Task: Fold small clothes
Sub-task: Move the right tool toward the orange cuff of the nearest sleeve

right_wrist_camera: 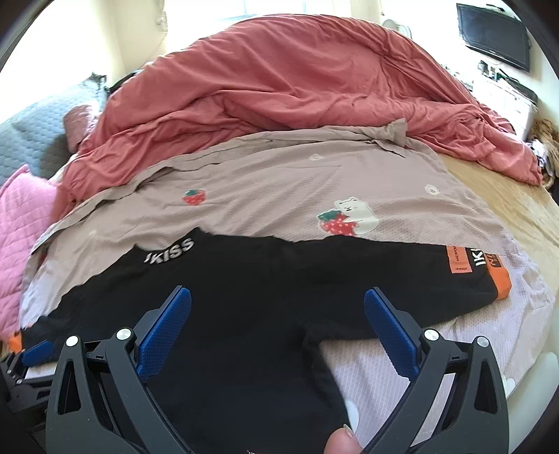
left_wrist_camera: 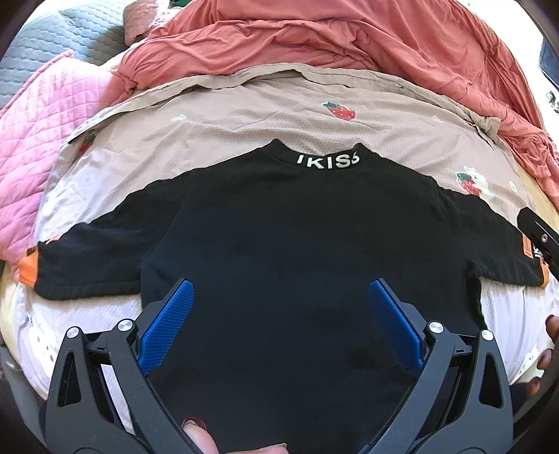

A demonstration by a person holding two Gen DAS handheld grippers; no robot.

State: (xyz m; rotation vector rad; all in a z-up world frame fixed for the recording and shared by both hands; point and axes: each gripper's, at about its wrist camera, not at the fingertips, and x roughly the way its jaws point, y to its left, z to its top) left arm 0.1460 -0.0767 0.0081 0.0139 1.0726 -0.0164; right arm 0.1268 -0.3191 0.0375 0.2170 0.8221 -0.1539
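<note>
Our left tongs (left_wrist_camera: pixel 281 302) and right tongs (right_wrist_camera: pixel 277 309) both hang spread apart, gripping nothing, just above the black shirt (left_wrist_camera: pixel 279 227), which lies flat beneath them on the strawberry-print sheet (right_wrist_camera: pixel 262 188).

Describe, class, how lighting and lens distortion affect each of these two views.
Left wrist view: fisheye bends the black shirt into an arc, its folds lost in dark. Right wrist view: the window is blown out white, edges vignetted, and the red blanket bulges.
</note>
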